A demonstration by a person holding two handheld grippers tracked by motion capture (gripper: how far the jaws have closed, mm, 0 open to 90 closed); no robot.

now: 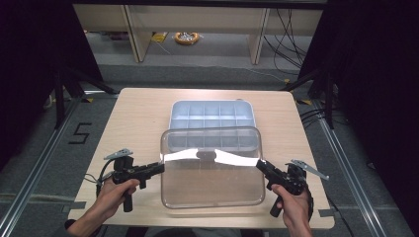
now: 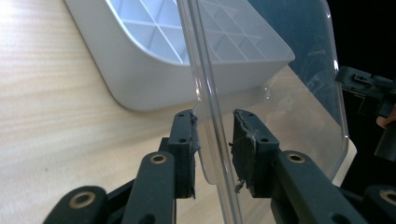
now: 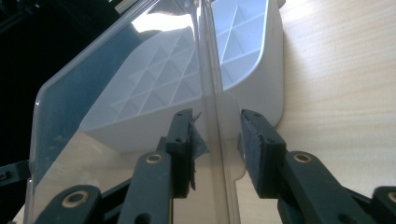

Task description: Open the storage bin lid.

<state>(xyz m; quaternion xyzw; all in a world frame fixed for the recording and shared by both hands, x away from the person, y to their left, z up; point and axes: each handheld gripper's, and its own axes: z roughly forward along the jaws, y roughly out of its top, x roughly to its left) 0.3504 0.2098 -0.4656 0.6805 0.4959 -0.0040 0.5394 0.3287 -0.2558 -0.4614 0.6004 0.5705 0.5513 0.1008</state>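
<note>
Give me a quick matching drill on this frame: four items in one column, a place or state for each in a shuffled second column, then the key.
Column 1:
1. clear lid
2. divided tray
3. left gripper
4. right gripper

Column 2:
A. jaws astride the lid's right edge
B. white-grey, sits on the table behind the lid
C. transparent, lifted between both grippers
D. jaws astride the lid's left edge

Pairs: 1-C, 2-B, 3-D, 4-A
</note>
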